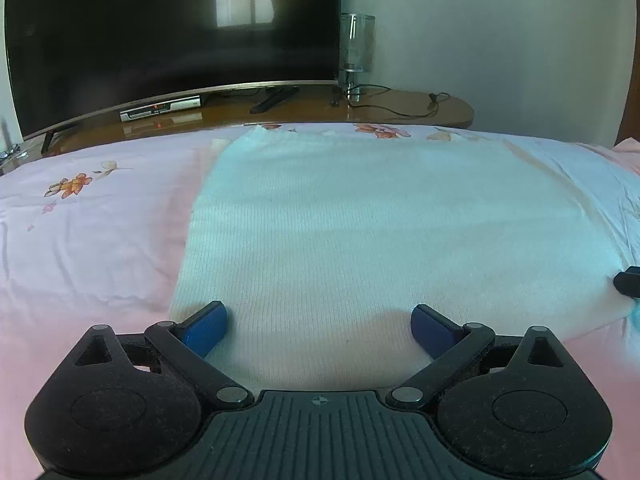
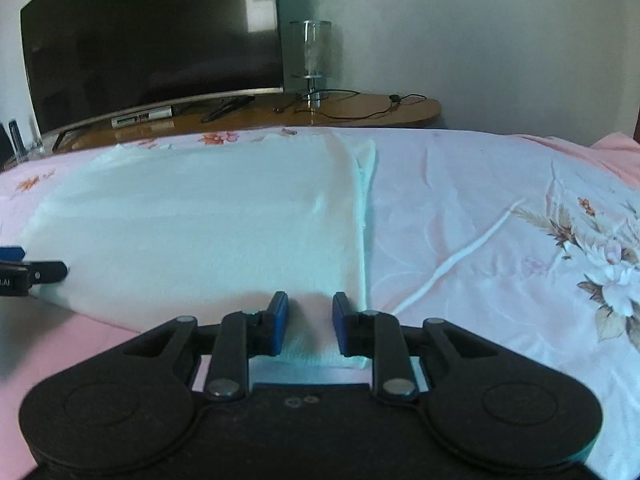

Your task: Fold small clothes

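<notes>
A pale white-blue knitted garment lies flat on the pink floral bed sheet. My left gripper is wide open at the garment's near left corner, blue pads on either side of the near edge. My right gripper is partly open at the near right corner of the garment, with the cloth's edge lying between its blue pads. The right gripper's tip shows at the right edge of the left wrist view. The left gripper shows at the left edge of the right wrist view.
Beyond the bed stands a wooden TV stand with a large dark television, a set-top box, a glass lamp and cables. A white cord lies on the sheet right of the garment.
</notes>
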The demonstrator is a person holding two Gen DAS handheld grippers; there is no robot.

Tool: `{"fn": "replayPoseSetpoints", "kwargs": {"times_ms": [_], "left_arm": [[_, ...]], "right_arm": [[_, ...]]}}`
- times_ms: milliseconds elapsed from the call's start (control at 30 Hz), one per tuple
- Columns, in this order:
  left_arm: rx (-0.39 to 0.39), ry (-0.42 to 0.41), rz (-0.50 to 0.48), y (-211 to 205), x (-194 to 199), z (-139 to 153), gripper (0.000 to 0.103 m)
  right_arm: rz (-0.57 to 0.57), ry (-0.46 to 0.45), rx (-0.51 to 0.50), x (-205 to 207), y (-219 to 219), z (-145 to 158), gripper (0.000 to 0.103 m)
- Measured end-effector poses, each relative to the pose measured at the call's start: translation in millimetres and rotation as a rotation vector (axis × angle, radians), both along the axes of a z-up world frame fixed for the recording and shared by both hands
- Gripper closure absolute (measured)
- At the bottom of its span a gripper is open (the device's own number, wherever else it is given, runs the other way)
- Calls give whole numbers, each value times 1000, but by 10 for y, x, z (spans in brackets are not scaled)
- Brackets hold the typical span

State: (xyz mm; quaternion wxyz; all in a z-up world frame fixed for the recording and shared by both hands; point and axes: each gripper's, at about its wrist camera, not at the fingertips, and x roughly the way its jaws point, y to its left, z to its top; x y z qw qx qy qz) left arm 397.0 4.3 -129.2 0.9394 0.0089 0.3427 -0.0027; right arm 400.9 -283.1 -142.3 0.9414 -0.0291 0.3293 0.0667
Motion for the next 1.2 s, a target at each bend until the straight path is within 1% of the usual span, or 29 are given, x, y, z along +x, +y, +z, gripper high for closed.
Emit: {"fn": "replayPoseSetpoints", "kwargs": {"times_ms": [67, 167, 300, 333, 367, 467, 500, 567, 600, 633, 667, 700, 767, 833, 867, 967, 1033, 1067, 1100, 1133, 1167, 1200], "left_arm": [[-1, 0, 0, 2, -6, 1, 5], [2, 0, -6, -7, -24, 3, 5], [4, -1, -1, 43, -76, 22, 5], [5, -2, -1, 48, -84, 21, 5], [5, -4, -1, 45, -84, 17, 5], [17, 3, -2, 42, -67, 19, 3], [13, 5, -1, 50, -67, 23, 3], [12, 12, 2, 68, -88, 44, 3], [13, 16, 5, 83, -124, 58, 3], [13, 15, 10, 99, -169, 67, 3], [15, 9, 26, 118, -226, 79, 3], [14, 3, 41, 146, -294, 93, 3], [22, -9, 76, 193, -404, 98, 3], [2, -5, 114, 279, -482, 63, 3], [3, 20, 128, 310, -478, 24, 3], [-12, 35, 130, 363, -457, 1, 3], [-13, 41, 127, 389, -457, 3, 3], [-15, 47, 132, 407, -473, 17, 3], [-20, 56, 138, 417, -488, 36, 3], [-48, 59, 148, 442, -524, 79, 3], [-119, 49, 150, 494, -590, 133, 3], [-209, 43, 150, 544, -637, 167, 3]], "right_arm": [[8, 3, -6, 43, 5, -9, 78], [7, 0, 4, -24, -9, -12, 78], [-5, 3, -24, -120, -51, 28, 78], [-26, 7, -38, -142, -71, 31, 75], [-47, 9, -48, -155, -91, 14, 58], [-72, 15, 26, -154, -206, -15, 56], [-74, 22, 32, -138, -215, -11, 56], [-76, 35, 30, -131, -214, 19, 57], [-86, 39, 42, -158, -230, 59, 59], [-91, 25, 53, -217, -242, 101, 61], [-85, 5, 63, -294, -248, 136, 64], [-76, -3, 71, -351, -246, 151, 70], [-51, -17, 88, -452, -233, 175, 77], [-32, -34, 99, -508, -194, 185, 78], [-18, -34, 110, -511, -167, 181, 78], [7, -33, 103, -468, -70, 131, 80], [-43, 22, 73, -352, -70, 13, 80], [-49, 10, 87, -348, -92, 5, 81], [-53, 21, 79, -342, -77, 30, 81], [-52, 20, 61, -361, -44, 68, 81], [-41, 3, 51, -407, -18, 110, 78], [-22, -17, 56, -463, -12, 151, 78]]}}
